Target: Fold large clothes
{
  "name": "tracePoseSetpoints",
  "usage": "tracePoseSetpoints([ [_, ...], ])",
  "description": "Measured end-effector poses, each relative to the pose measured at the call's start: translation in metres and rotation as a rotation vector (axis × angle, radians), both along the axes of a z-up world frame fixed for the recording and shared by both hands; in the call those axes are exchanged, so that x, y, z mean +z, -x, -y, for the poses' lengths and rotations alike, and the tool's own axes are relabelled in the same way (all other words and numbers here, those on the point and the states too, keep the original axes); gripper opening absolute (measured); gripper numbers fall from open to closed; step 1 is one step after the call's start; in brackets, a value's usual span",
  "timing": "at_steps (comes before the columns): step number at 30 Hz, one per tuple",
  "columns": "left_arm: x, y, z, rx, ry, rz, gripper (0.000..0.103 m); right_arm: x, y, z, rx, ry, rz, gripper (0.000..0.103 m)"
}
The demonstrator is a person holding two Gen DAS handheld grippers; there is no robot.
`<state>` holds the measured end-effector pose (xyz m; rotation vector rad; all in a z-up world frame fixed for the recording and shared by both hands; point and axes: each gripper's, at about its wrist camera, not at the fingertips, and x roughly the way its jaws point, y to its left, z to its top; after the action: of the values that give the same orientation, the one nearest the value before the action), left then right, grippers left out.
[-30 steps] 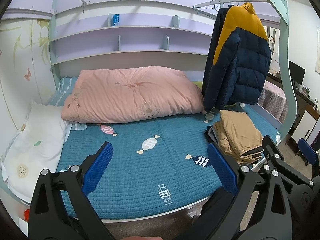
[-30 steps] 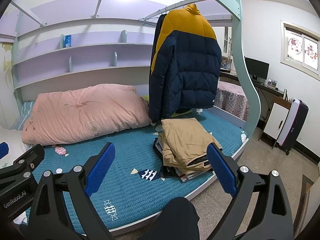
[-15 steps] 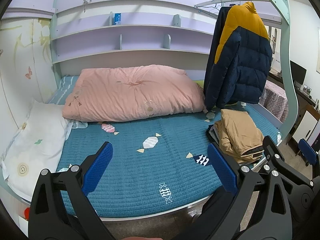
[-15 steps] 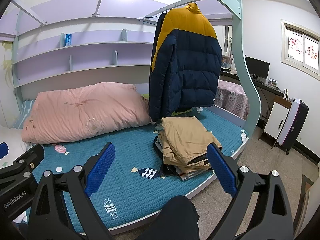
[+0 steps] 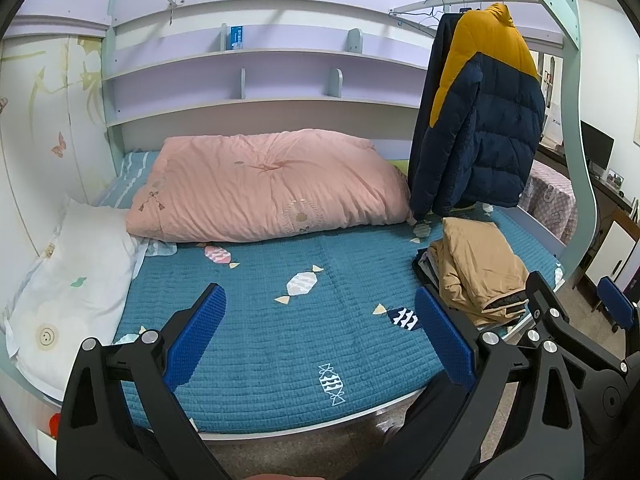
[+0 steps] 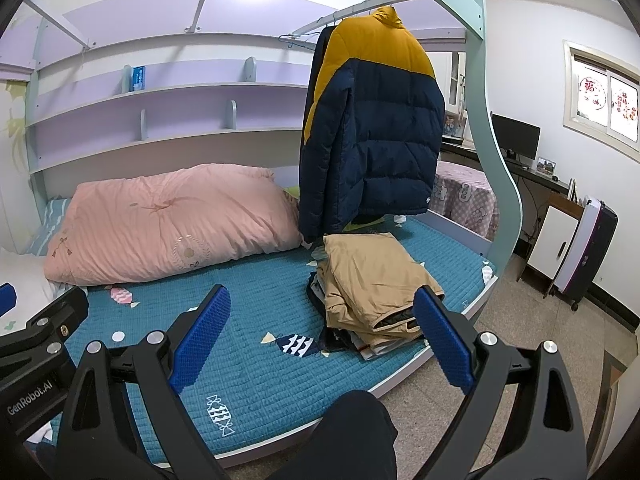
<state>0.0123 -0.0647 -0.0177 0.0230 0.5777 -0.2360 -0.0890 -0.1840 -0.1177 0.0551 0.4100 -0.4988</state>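
Observation:
A navy and yellow puffer jacket hangs from a rail at the bed's right end. Below it a pile of folded clothes, tan garment on top, lies on the teal quilted bedspread. My left gripper is open over the front part of the bedspread, with nothing between its blue pads. My right gripper is also open and holds nothing, level with the near edge of the folded pile. Both hover in front of the bed, apart from the clothes.
A pink duvet lies folded at the back of the bed, a white pillow at the left. Lilac shelves line the wall. A teal bed post, a desk with a monitor and a suitcase stand to the right.
Both views have shifted slightly; the grippers have crept a little nearer the bed. Both stay open and nothing on the bed has moved.

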Motion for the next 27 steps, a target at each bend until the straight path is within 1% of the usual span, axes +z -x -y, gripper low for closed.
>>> tracePoseSetpoints([
  [27, -0.0009, 0.0004, -0.0012, 0.0, -0.002, 0.0, 0.096, 0.0006, 0.0002, 0.0005, 0.005, 0.0, -0.001, 0.09],
])
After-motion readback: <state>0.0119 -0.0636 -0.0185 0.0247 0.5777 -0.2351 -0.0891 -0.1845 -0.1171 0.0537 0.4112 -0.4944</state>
